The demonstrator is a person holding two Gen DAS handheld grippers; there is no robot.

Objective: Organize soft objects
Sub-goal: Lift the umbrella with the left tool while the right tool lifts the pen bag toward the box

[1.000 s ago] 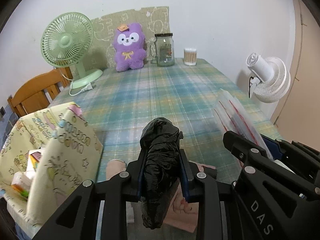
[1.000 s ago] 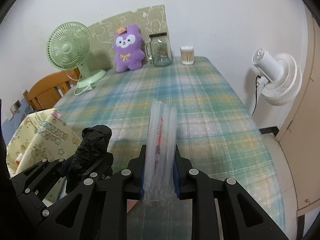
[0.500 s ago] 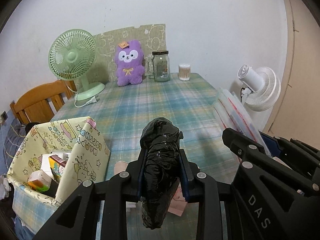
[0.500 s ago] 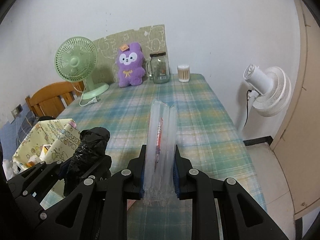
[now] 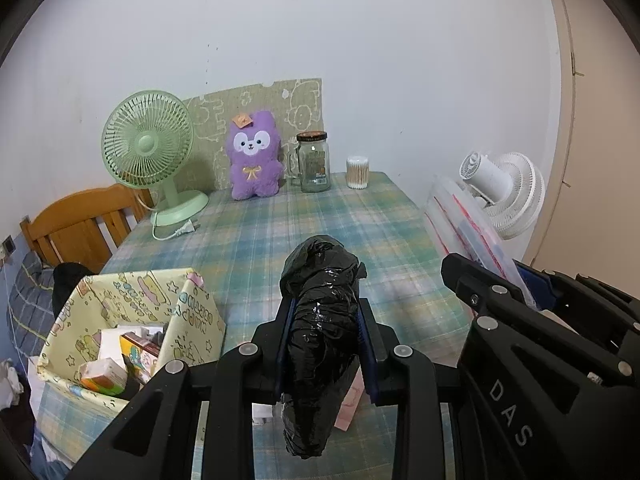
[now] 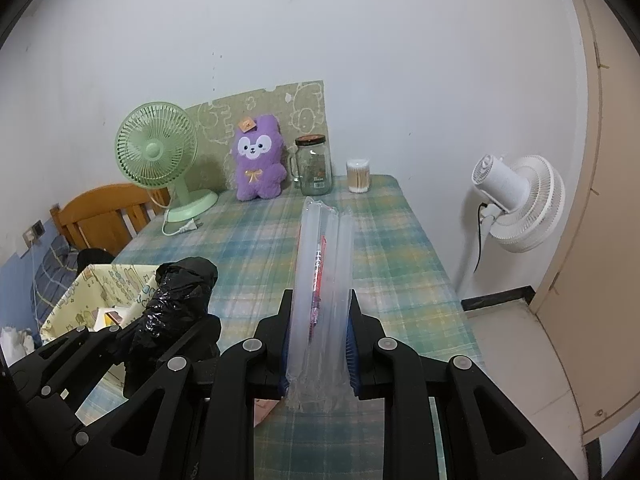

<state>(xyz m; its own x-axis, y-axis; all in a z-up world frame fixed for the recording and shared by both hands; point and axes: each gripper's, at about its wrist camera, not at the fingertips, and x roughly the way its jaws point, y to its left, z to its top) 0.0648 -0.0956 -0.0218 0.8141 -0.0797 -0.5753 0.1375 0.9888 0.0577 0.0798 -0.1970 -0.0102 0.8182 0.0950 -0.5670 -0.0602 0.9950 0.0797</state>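
Left tool gripping black bundle (contents hidden), pink item underneath

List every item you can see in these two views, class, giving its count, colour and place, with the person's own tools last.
Table: one, plaid cloth.
Desk fan: one, green, far left.
Plush toy: one, purple, at the wall.
Jar: one, clear, beside the plush.
Cotton swab tub: one, beside the jar.
Storage bin: one, yellow, near left.
Chair: one, wooden, left.
Floor fan: one, white, right.
Black bag roll: one, in left claw.
Air-cushion wrap: one, clear, in right claw.
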